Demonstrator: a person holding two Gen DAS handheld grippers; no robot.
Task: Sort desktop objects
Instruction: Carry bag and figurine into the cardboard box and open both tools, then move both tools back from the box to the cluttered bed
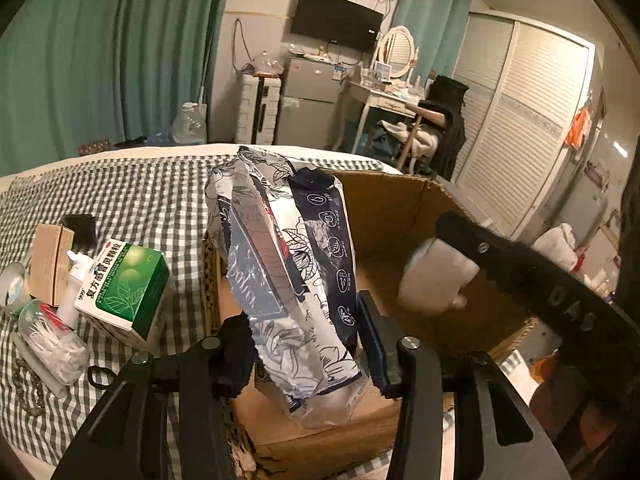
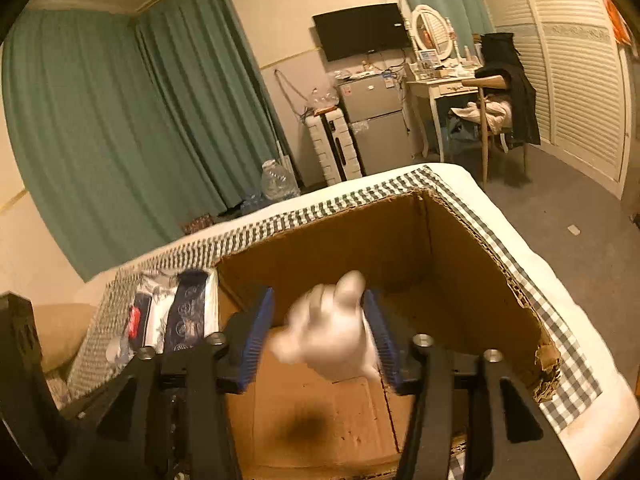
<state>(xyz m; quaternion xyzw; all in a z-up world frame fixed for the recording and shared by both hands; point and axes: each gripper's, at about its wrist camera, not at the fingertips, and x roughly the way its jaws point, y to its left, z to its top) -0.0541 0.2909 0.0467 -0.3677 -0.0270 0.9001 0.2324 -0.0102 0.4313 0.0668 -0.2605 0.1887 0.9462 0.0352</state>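
Observation:
An open cardboard box (image 1: 384, 208) stands on a checked cloth. A floral white and navy plastic pack (image 1: 280, 260) stands tilted inside the box at its left wall, lower end on the floor. My left gripper (image 1: 306, 332) straddles the pack with its jaws parted and the pads close beside its sides. In the right wrist view, my right gripper (image 2: 320, 320) hangs open over the box (image 2: 340, 240). A blurred white soft object (image 2: 332, 332) lies loose between its blue pads, with a gap on the left. The same white object (image 1: 436, 280) and pack (image 2: 188, 312) show across views.
Left of the box on the checked cloth (image 1: 140, 200) lie a green medicine carton (image 1: 128, 288), a small brown carton (image 1: 50, 264), a white spray bottle (image 1: 74, 284), a jar of cotton swabs (image 1: 52, 340), a string of beads (image 1: 28, 388) and a tape roll (image 1: 12, 288).

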